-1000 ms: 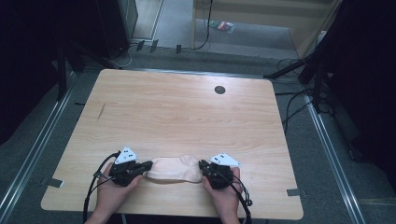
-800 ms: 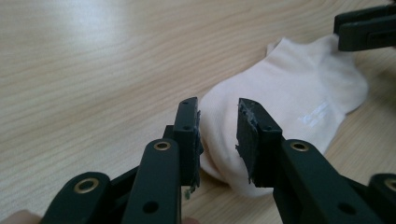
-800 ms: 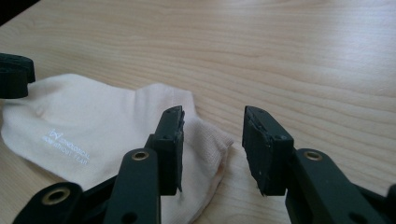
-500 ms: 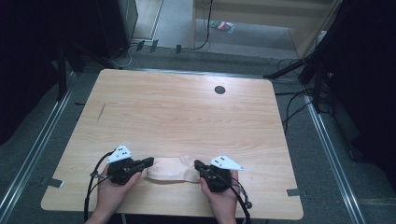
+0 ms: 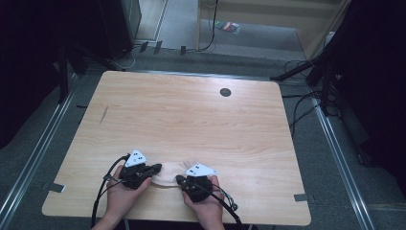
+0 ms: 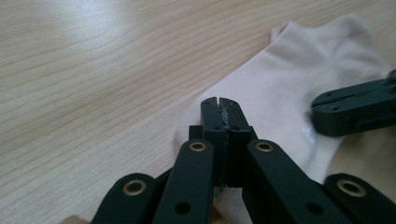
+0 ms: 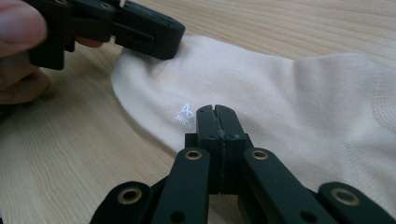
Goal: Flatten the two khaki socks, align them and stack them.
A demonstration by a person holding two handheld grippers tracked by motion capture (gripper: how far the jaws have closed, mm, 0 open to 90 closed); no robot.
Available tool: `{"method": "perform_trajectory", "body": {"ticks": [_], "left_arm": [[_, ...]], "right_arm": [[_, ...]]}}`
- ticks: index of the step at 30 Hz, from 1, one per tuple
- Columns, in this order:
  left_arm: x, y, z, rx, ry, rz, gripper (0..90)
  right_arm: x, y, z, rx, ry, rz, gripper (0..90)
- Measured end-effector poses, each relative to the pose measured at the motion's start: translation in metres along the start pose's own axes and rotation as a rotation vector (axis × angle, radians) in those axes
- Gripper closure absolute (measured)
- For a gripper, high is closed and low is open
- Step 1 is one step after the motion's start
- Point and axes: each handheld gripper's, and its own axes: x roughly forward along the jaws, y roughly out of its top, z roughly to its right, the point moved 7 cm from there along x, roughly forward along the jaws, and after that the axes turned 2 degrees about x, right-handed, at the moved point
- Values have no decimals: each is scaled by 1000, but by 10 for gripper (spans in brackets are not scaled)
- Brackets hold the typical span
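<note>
- Nearest the person, at the table's front edge, the left gripper [image 5: 154,169] has its jaws fully closed; in the left gripper view the tips meet over the near end of the sock [image 6: 299,88], and whether a pinch of fabric sits between them cannot be told.
- The right gripper [image 5: 181,179] is also closed, its jaws pressed together over the sock's lower edge just beside a small white logo [image 7: 186,113]; here too a grip on the cloth cannot be confirmed.
- The sock [image 5: 173,171], pale cream, lies flat on the wooden table [image 5: 191,120] between the two grippers, close to the front edge.
- The work in hand looks like folding or bunching the sock from both ends. To do it well, each gripper should take only the sock's edge, keep its tips low on the wood, and bring the ends together evenly so the cloth doubles over instead of sliding.
- Against a second ago, the right gripper has travelled leftward toward the left one, and less of the sock shows between them; the left hand sits about where it was.
- Farther off, the rest of the table is bare wood with a dark cable hole [image 5: 225,92] near the far edge; beyond lie grey floor and cables.
</note>
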Motion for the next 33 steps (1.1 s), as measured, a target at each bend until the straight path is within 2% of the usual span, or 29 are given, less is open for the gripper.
{"method": "perform_trajectory", "body": {"ticks": [1,2,3,4,6,7,8,9,10,11,12,13,14,15,16,21,22,23,24,25,26,27,28,29,30,31,33], "left_arm": [[1,-2,-1,7,10,-11,900],[2,-2,-2,-9,0,-4,900],[2,-2,-2,-9,0,-4,900],[2,-1,-1,-10,-4,6,900],[-1,0,0,-20,-30,36,900],[-1,0,0,-20,-30,36,900],[-9,4,2,-21,-57,83,900],[-9,4,2,-21,-57,83,900],[-14,7,2,-21,-68,115,900],[-17,8,1,-25,-70,127,900],[-22,9,-3,-37,-68,136,900],[-23,9,-5,-41,-66,140,900],[-25,8,-8,-52,-67,145,900],[-25,8,-8,-52,-67,145,900],[-27,7,-15,-64,-58,147,900],[-34,7,-25,-92,-48,169,900],[-36,7,-25,-103,-82,183,900],[-36,7,-25,-103,-82,183,900],[-36,5,-21,-93,-115,172,900],[-36,5,-21,-93,-115,172,900],[-32,2,-15,-76,-141,133,900],[-25,-4,-11,-66,-144,73,900],[-20,-9,-9,-66,-148,37,900],[-20,-9,-9,-66,-148,37,900],[-14,-13,-6,-65,-162,6,900],[-14,-13,-6,-65,-162,6,900],[-13,-13,-7,-58,-159,-2,900]], "right_arm": [[-1,-1,0,-1,0,1,900],[-2,-2,0,-28,-16,-15,900],[-2,-2,0,-28,-16,-15,900],[-2,0,0,-21,-10,-28,900],[-5,1,2,21,16,-11,900],[-5,1,2,21,16,-11,900],[-12,4,7,44,27,30,900],[-12,4,7,44,27,30,900],[-17,7,10,56,21,45,900],[-28,13,20,68,-1,79,900],[-40,19,34,66,-43,110,900],[-46,22,42,67,-64,125,900],[-50,23,49,73,-79,136,900],[-50,23,49,73,-79,136,900],[-59,25,65,110,-100,156,900],[-65,25,78,125,-118,169,900],[-65,25,78,118,-110,166,900],[-65,25,78,118,-110,166,900],[-61,23,74,103,-89,157,900],[-61,23,74,103,-89,157,900],[-59,22,72,96,-86,145,900],[-49,16,67,73,-85,95,900],[-44,14,67,73,-86,74,900],[-44,14,67,73,-86,74,900],[-35,6,71,80,-101,32,900],[-32,3,71,85,-105,16,900],[-32,2,72,92,-100,23,900]]}}
